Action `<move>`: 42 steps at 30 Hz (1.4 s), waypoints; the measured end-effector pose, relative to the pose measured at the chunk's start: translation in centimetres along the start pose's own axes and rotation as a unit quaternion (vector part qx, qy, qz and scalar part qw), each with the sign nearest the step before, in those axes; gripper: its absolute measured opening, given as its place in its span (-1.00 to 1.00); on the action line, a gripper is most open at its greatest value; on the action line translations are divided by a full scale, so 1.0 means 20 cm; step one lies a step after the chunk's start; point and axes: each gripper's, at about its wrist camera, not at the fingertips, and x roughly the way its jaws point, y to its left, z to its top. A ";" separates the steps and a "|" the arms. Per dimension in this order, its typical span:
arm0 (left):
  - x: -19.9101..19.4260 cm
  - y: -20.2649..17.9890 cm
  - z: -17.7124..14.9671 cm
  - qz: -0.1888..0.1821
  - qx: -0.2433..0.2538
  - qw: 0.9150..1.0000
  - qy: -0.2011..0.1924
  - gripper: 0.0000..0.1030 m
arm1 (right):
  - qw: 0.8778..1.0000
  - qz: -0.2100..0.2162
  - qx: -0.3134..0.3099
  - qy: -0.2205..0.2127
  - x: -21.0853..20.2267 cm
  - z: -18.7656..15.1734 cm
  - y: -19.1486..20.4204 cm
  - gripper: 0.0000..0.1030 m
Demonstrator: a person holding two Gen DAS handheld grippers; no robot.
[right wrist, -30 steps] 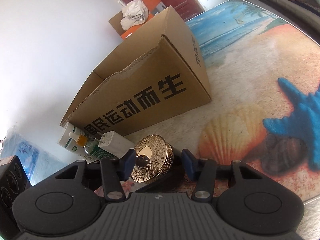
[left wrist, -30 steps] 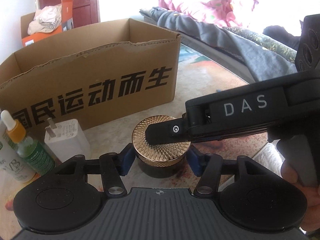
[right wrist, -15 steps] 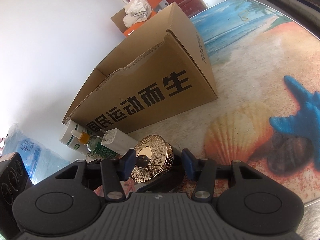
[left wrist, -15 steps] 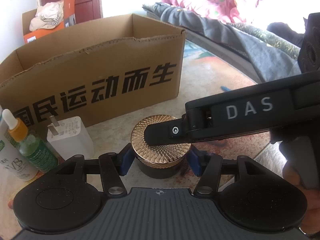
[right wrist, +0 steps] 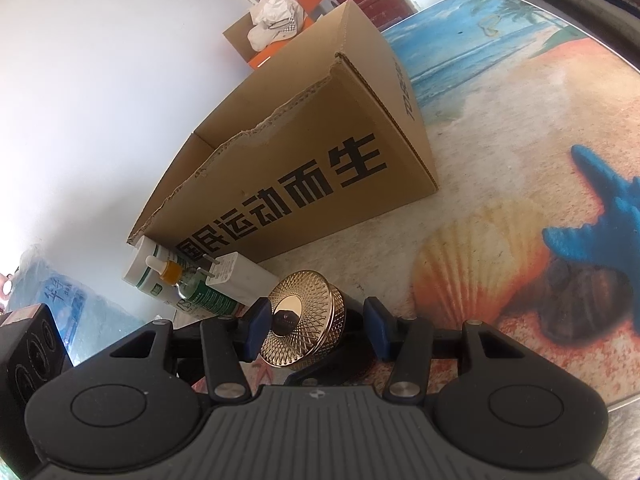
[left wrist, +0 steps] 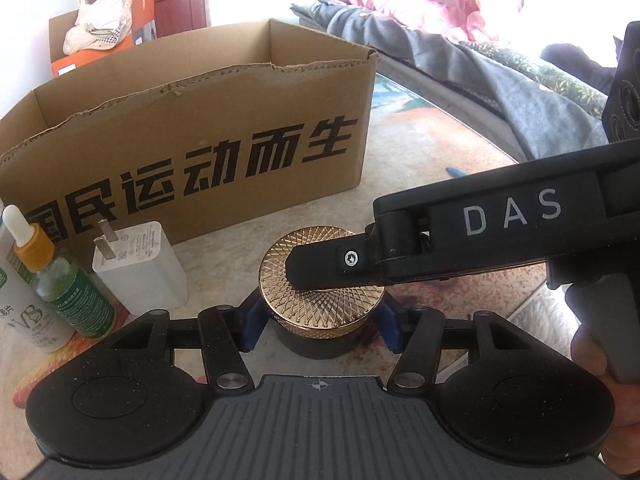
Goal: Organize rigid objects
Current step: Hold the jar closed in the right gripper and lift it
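The left hand-held gripper [left wrist: 322,326] had its blue pads against the dark body of a small jar [left wrist: 318,342], one on each side, so it looked clamped on the jar, which stood on the surface just in front of the camera. The right hand-held gripper [right wrist: 316,330] reached in across the jar; its jaws stood part-way apart with the jar's patterned gold lid [right wrist: 304,326] between them, one finger [left wrist: 320,268] lying over the lid's top in the left view. Whether its pads actually pressed the lid could not be told.

Beyond the jar, toward the left edge of the surface, a white plug adapter [left wrist: 140,268], a green dropper bottle [left wrist: 60,292] and a white bottle [left wrist: 28,320] stood close together, all just in front of the cardboard box [left wrist: 192,136]. The box sat open-topped against the far side; its inside was hidden from both cameras.

By my reading, the organizing was barely begun: all four loose items stood outside the box, and each probably needed carrying in, starting with the jar once its lid was dealt with.
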 end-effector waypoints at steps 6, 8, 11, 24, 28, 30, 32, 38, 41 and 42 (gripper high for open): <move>0.01 -0.01 0.01 0.004 0.003 1.000 -0.001 0.10 | 1.000 -0.001 0.001 0.000 0.01 0.01 0.00 0.08; 0.01 -0.02 0.01 0.004 0.003 1.000 -0.001 0.10 | 1.000 -0.002 -0.001 0.000 0.01 0.01 0.00 0.08; 0.02 -0.02 0.02 0.005 0.004 1.000 -0.001 0.10 | 1.000 -0.002 0.000 -0.001 0.01 0.01 -0.01 0.09; 0.02 -0.02 0.02 0.006 0.003 1.000 -0.002 0.10 | 1.000 -0.006 -0.010 0.004 0.02 0.02 0.01 0.14; 0.03 -0.02 0.02 0.008 0.005 1.000 -0.006 0.10 | 1.000 -0.006 -0.012 0.002 0.03 0.03 0.01 0.14; 0.03 -0.01 0.02 0.008 0.005 1.000 -0.007 0.10 | 1.000 -0.005 -0.011 0.002 0.03 0.03 0.00 0.14; 0.03 -0.01 0.03 0.007 0.004 1.000 -0.007 0.10 | 1.000 -0.006 -0.013 0.002 0.03 0.03 0.00 0.14; 0.02 0.01 0.02 0.005 0.000 1.000 -0.007 0.09 | 1.000 -0.008 -0.019 0.002 0.03 0.03 0.01 0.15; 0.01 0.01 0.02 0.004 -0.002 1.000 -0.008 0.09 | 1.000 -0.010 -0.022 0.002 0.03 0.03 0.02 0.15; 0.01 0.02 0.02 0.004 -0.004 1.000 -0.009 0.09 | 1.000 -0.010 -0.023 0.002 0.03 0.03 0.02 0.15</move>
